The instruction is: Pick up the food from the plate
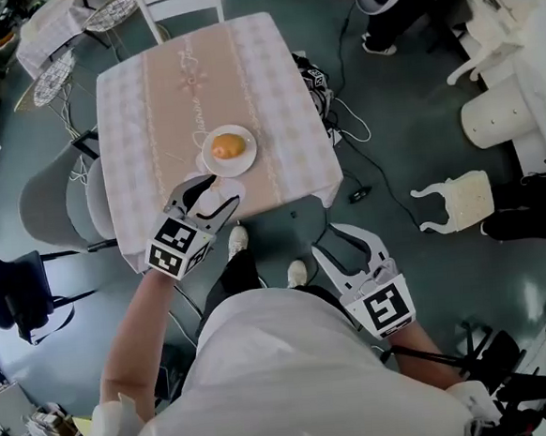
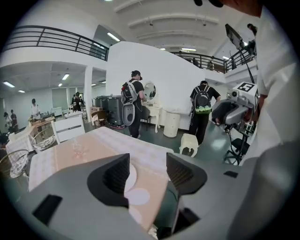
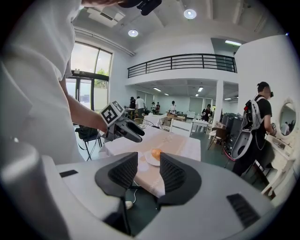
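Note:
An orange piece of food point(image 1: 229, 146) lies on a small white plate point(image 1: 246, 151) near the front edge of a table point(image 1: 261, 63) covered in a pink checked cloth. My left gripper point(image 1: 217, 192) hangs just in front of the plate, over the table's near edge, open and with nothing between its fingers. In the left gripper view the plate's rim point(image 2: 132, 178) shows beside the left jaw; the food is hidden there. My right gripper point(image 1: 333, 242) is off the table, low at the right over the floor, open and empty. The right gripper view shows the food point(image 3: 156, 153) and the left gripper point(image 3: 138, 132).
Grey chairs point(image 1: 50, 197) stand at the table's left and a white chair point(image 1: 179, 1) at its far end. Cables point(image 1: 362, 149) run over the dark floor to the right, near a white stool point(image 1: 455, 198). People stand in the background. A white round mat point(image 2: 138, 196) lies by the plate.

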The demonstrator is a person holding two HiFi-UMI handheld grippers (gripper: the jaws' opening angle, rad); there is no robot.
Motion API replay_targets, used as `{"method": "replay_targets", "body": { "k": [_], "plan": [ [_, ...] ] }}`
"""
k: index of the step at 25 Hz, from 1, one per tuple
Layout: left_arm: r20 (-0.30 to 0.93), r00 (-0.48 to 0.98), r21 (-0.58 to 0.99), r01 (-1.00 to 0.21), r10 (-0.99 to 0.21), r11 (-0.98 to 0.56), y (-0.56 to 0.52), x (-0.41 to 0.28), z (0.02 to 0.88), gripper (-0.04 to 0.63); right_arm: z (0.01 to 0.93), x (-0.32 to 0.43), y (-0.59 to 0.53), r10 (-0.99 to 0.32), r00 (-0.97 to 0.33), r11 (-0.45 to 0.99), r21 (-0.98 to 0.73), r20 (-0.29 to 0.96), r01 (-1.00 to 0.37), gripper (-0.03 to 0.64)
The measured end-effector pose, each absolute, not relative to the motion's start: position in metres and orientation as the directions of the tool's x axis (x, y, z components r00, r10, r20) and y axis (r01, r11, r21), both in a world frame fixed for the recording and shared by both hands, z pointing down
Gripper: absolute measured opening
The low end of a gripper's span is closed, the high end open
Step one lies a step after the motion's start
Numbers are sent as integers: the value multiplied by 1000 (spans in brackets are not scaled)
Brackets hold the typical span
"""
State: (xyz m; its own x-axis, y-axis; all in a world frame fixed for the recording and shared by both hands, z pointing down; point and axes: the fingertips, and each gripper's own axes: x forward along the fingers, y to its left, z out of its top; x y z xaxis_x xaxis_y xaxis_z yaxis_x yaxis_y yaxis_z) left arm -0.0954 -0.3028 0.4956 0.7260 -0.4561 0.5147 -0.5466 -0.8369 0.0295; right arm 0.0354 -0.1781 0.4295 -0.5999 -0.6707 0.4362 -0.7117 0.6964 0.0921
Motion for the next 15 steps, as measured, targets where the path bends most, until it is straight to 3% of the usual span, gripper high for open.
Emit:
{"method": "replay_targets", "body": {
  "k": [7, 15],
  "plan": [
    [657, 695, -50, -345, -291, -937, -382, -100, 567, 295, 417, 11, -226, -764, -485, 570, 93, 426, -816, 161],
    [766, 626, -87, -124, -146, -988, -418, -90, 641, 345, 427, 5, -232, -808, -310, 399, 78, 501, -914, 166]
  ]
}}
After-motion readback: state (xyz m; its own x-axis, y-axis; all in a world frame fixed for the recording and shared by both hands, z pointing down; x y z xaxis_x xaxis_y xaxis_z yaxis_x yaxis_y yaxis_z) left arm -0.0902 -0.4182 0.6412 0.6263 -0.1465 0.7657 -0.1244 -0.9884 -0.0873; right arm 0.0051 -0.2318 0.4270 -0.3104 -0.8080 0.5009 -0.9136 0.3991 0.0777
